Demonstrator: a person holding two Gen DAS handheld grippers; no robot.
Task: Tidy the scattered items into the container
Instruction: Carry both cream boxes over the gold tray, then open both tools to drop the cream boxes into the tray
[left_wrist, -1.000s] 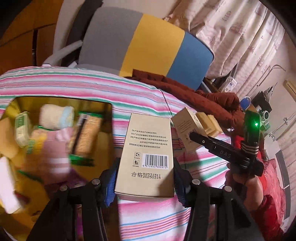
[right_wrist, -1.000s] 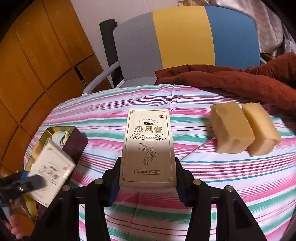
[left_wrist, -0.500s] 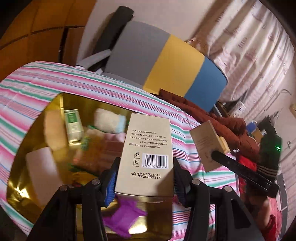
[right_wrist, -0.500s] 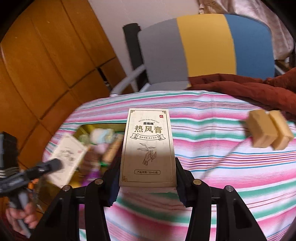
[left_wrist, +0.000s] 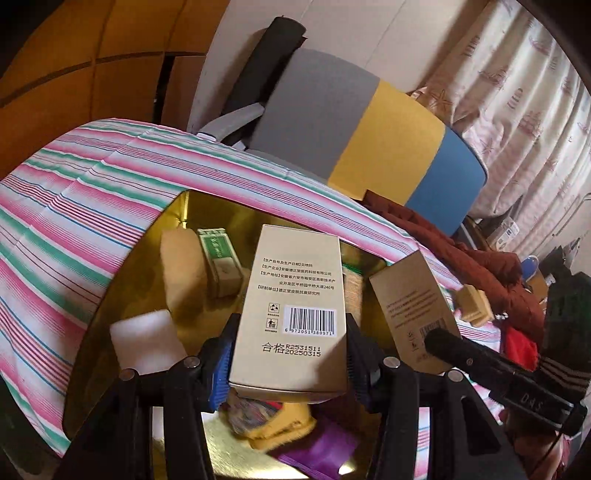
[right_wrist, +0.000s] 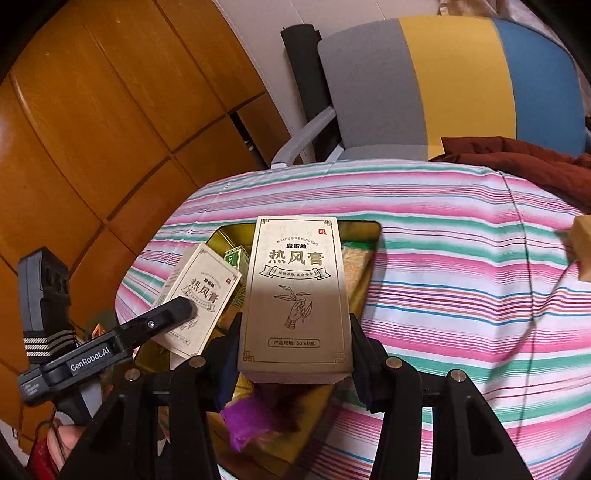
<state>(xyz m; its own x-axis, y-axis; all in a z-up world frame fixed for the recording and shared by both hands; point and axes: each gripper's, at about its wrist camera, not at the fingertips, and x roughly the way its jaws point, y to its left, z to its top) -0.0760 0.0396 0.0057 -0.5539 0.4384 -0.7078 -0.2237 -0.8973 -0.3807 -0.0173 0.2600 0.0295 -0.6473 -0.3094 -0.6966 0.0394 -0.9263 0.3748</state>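
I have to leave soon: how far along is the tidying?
Well along. The gold container already holds a green box, a white block and more. Each gripper carries a beige box over it. Yellow sponges remain on the cloth.

Two beige ointment cartons (left_wrist: 295, 306) (left_wrist: 413, 306), one gold container (left_wrist: 129, 280) holding one green box (left_wrist: 218, 260), one white block (left_wrist: 147, 341), one purple packet (left_wrist: 321, 450); two yellow sponges (left_wrist: 472, 304) near the striped cloth's (left_wrist: 74, 199) right edge.
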